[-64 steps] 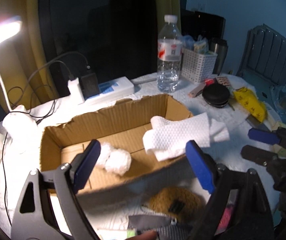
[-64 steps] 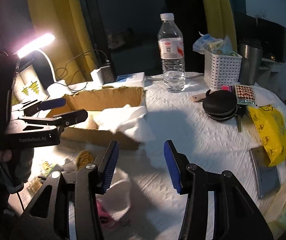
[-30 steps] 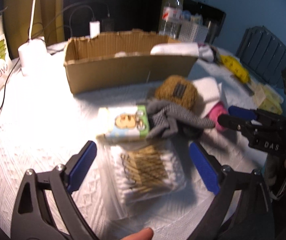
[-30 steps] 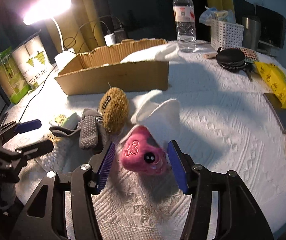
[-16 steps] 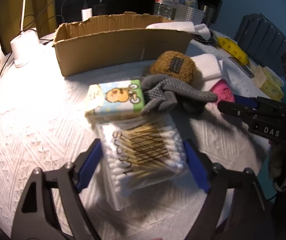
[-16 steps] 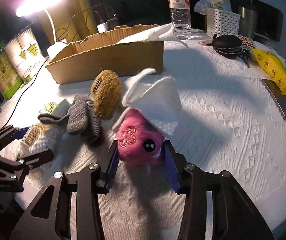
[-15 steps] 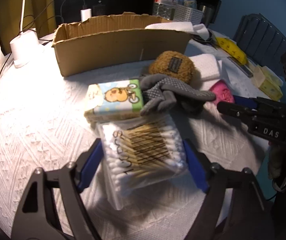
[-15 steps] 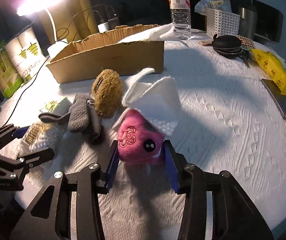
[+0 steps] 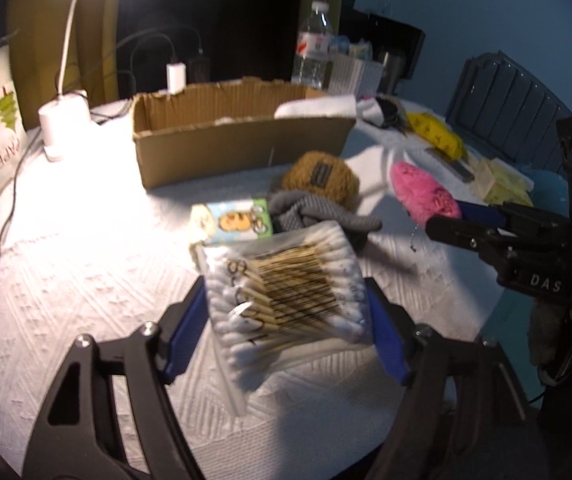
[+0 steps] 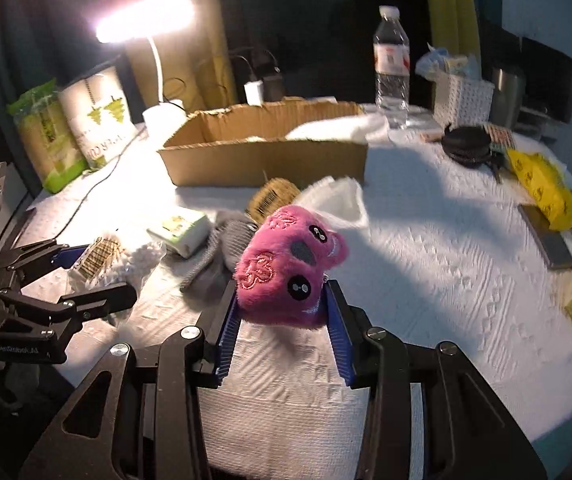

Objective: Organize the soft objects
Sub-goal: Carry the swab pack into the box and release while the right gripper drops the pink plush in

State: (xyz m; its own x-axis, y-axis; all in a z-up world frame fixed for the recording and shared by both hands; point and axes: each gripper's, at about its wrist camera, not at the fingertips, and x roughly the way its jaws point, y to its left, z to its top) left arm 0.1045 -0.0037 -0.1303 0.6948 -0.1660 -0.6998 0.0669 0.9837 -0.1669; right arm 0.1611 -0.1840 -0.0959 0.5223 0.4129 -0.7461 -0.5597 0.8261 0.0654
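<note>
My left gripper [image 9: 286, 300] is shut on a clear bag of cotton swabs [image 9: 286, 280] and holds it lifted off the white cloth. My right gripper [image 10: 281, 312] is shut on a pink plush toy [image 10: 286, 264], raised above the table; the toy also shows in the left wrist view [image 9: 422, 194]. A brown fuzzy ball [image 9: 320, 178], grey gloves [image 9: 318, 214] and a white cloth [image 10: 338, 200] lie in front of the open cardboard box [image 9: 241, 148]. A white towel [image 9: 318, 106] hangs over the box's right end.
A small printed tissue pack [image 9: 231, 222] lies by the gloves. A desk lamp [image 10: 145, 24], paper-cup packs [image 10: 93, 124], water bottle [image 10: 392, 64], white basket [image 10: 462, 96], black pouch [image 10: 466, 144], yellow bag [image 10: 542, 184] and a phone [image 10: 546, 236] ring the table.
My left gripper closed on the swab bag and lifted it. My right gripper closed on the pink plush and raised it off the cloth.
</note>
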